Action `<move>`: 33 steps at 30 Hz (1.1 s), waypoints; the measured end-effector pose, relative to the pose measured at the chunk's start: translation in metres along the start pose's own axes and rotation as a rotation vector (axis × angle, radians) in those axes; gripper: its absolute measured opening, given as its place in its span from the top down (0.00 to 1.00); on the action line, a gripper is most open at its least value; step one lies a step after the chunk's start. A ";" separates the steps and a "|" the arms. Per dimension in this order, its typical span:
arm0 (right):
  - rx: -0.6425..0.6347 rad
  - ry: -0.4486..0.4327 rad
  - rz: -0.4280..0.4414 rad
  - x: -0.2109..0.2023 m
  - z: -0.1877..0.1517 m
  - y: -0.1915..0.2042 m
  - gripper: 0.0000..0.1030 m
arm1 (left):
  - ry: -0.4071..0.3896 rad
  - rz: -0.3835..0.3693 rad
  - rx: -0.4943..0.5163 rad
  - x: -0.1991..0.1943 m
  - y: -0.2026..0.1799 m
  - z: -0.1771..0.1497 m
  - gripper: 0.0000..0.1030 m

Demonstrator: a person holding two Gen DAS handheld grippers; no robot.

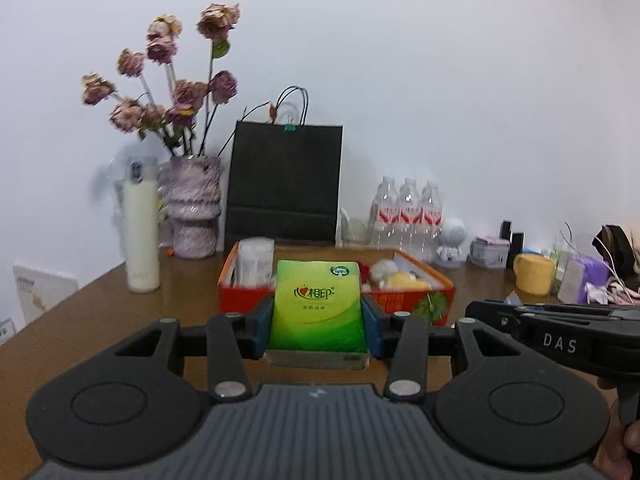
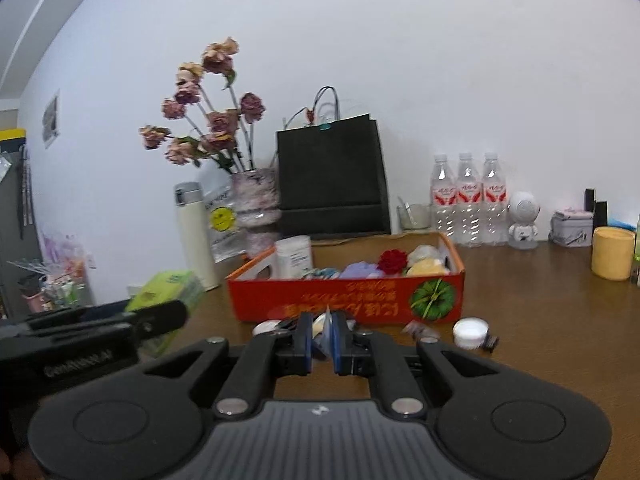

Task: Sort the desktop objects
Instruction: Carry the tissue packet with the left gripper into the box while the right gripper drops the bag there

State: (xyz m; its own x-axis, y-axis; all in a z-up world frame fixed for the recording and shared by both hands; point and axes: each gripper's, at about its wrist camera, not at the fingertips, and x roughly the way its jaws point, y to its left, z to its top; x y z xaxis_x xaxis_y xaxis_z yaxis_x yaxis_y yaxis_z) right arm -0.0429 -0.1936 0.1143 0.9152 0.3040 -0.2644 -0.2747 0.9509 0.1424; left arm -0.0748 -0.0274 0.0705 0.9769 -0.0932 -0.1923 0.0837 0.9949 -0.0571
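Note:
My left gripper [image 1: 318, 326] is shut on a green tissue pack [image 1: 318, 304] and holds it above the wooden desk, just in front of the red cardboard box [image 1: 400, 300]. The pack also shows at the left of the right wrist view [image 2: 168, 288]. The box [image 2: 348, 300] holds a white canister [image 2: 294, 256], a red flower [image 2: 393, 260] and soft toys. My right gripper [image 2: 322, 340] is nearly shut on a thin small item [image 2: 327, 330] that I cannot identify, in front of the box. A small white jar [image 2: 471, 331] lies on the desk to its right.
Along the wall stand a white flask [image 1: 141, 228], a vase of dried roses [image 1: 196, 208], a black paper bag [image 1: 284, 184], three water bottles [image 1: 408, 216], a white robot figure [image 1: 452, 242], a tin [image 1: 490, 252] and a yellow cup [image 1: 534, 274].

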 end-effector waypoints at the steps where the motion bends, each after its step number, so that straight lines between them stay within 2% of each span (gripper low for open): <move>1: 0.000 0.000 0.001 0.009 0.006 -0.004 0.92 | -0.011 -0.001 -0.005 0.010 0.000 0.004 0.56; 9: 0.032 0.046 -0.014 0.108 0.046 -0.048 0.92 | 0.019 0.010 -0.051 0.115 0.000 0.026 0.56; 14: -0.003 0.097 -0.048 0.172 0.065 -0.066 0.92 | 0.090 0.003 -0.075 0.191 0.011 0.046 0.56; 17: -0.004 0.169 -0.053 0.222 0.085 -0.080 0.92 | 0.193 0.002 -0.037 0.247 0.012 0.055 0.56; 19: 0.034 0.257 -0.039 0.262 0.097 -0.092 0.91 | 0.329 -0.021 -0.039 0.292 0.017 0.057 0.56; 21: 0.069 0.348 -0.060 0.302 0.104 -0.104 0.91 | 0.448 -0.009 -0.055 0.329 0.026 0.051 0.56; 23: 0.064 0.436 -0.083 0.336 0.106 -0.111 0.91 | 0.519 -0.014 -0.026 0.353 0.031 0.043 0.55; 25: 0.014 0.504 -0.147 0.363 0.103 -0.111 0.89 | 0.561 -0.064 -0.029 0.362 0.036 0.039 0.54; 26: -0.015 0.512 -0.173 0.368 0.100 -0.109 0.85 | 0.581 -0.079 -0.016 0.363 0.036 0.038 0.51; 28: -0.066 0.567 -0.186 0.378 0.094 -0.105 0.63 | 0.605 -0.073 0.005 0.362 0.035 0.037 0.31; 29: -0.054 0.601 -0.181 0.381 0.091 -0.106 0.46 | 0.595 -0.057 0.011 0.362 0.037 0.040 0.27; 30: -0.030 0.611 -0.173 0.381 0.090 -0.108 0.43 | 0.582 -0.050 0.017 0.359 0.037 0.042 0.23; 33: 0.009 0.600 -0.166 0.371 0.092 -0.109 0.43 | 0.565 -0.033 0.006 0.345 0.039 0.053 0.22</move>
State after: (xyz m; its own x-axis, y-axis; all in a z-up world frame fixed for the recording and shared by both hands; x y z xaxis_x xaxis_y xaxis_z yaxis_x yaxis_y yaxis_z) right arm 0.3539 -0.1900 0.0882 0.6200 0.1337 -0.7731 -0.1380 0.9886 0.0603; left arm 0.2765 -0.0187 0.0540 0.7168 -0.1289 -0.6853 0.1148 0.9912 -0.0664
